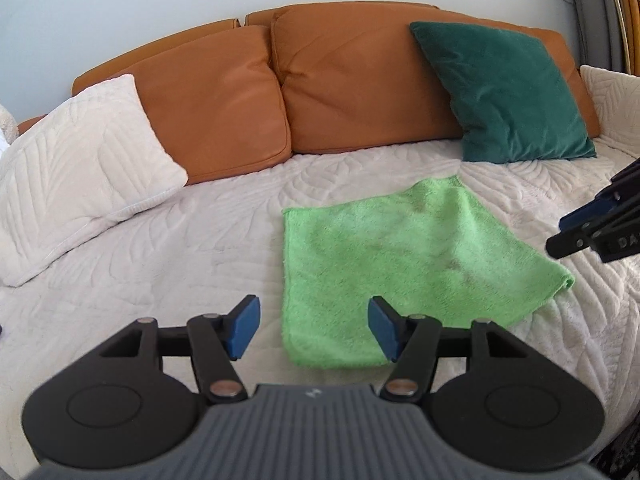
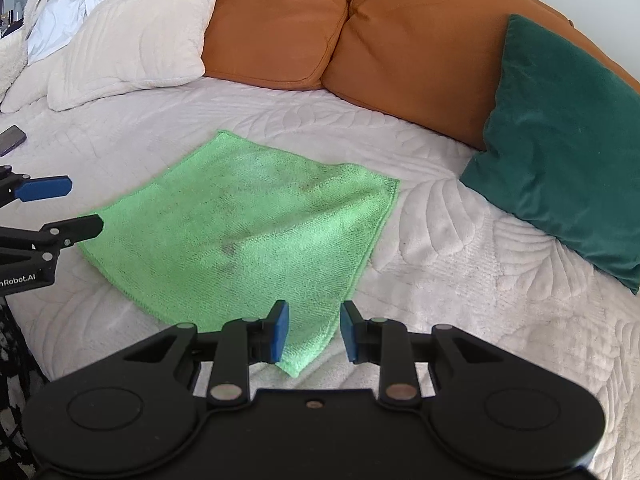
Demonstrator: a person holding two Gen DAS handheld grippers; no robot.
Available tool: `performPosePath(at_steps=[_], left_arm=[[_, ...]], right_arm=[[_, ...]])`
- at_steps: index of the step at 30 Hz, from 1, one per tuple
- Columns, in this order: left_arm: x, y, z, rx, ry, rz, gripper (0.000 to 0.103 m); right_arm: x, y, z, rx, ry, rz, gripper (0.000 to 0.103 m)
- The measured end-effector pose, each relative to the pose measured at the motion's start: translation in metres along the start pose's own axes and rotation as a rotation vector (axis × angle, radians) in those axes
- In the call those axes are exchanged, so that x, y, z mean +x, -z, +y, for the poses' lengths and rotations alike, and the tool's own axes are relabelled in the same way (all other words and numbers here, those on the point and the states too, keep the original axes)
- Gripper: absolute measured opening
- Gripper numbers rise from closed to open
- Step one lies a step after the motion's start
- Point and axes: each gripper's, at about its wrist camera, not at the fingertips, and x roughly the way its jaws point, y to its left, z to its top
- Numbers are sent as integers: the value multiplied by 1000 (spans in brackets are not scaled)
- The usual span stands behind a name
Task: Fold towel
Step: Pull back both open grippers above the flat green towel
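A: Status on the fold?

B: Pre-grasp, my read. The green towel (image 1: 404,264) lies spread in a single layer on the white quilted sofa cover (image 1: 168,280), right of the seat's middle, in front of the dark green cushion (image 1: 504,100). No fold visible yet, apart from a small curl at its right-hand corner.

A: Grippers?

B: Left gripper (image 1: 314,328) has its jaws spread wide and holds nothing; it hovers over the towel's near-left corner, close to the seat's front edge. Right gripper (image 2: 314,330) has its jaws parted too, narrower gap, empty, with the towel's nearest corner showing between the blue pads (image 2: 280,332). Can't tell if either is touching cloth.

A: Orientation?

B: Towel is close to square, so no strong long axis. It sits skewed to the sofa: in the right wrist view it reads as a diamond, one corner toward the front edge and the opposite corner toward the orange back cushions (image 2: 344,28). Edges run diagonal to the seat's front edge.

A: Next move?

B: Probably drop each gripper onto its corner, pinch one layer only, then lift and carry both corners over to the far edge. The quilted cover is soft, so pads could catch it along with the towel. Corners need to move together or the fold comes out skewed.

A: Obstacles?

B: A phone (image 2: 12,139) sits well off to the left, near the white pillow (image 2: 136,36). Not in the way.
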Motion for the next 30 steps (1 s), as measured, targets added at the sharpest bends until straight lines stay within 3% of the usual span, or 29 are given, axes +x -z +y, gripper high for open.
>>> performPosePath(at_steps=[4, 8, 12, 16, 20, 24, 27, 30], left_arm=[[7, 4, -1, 14, 5, 14, 64], [21, 24, 9, 21, -20, 100, 64], [11, 34, 22, -5, -13, 97, 66], [-3, 21, 29, -43, 5, 45, 66], [5, 6, 25, -18, -4, 11, 66], [17, 22, 25, 9, -10, 86, 66], [15, 36, 32, -21, 3, 110, 66], [9, 28, 38, -62, 10, 121, 66]], right_arm=[[18, 10, 9, -64, 39, 55, 28], [11, 21, 8, -73, 37, 59, 28], [-1, 27, 13, -112, 45, 72, 28], [-18, 19, 18, -122, 63, 18, 28], [-14, 6, 21, -109, 50, -7, 28], [7, 17, 22, -120, 45, 63, 28], [2, 29, 20, -104, 46, 55, 28], [-6, 29, 16, -77, 40, 56, 29]])
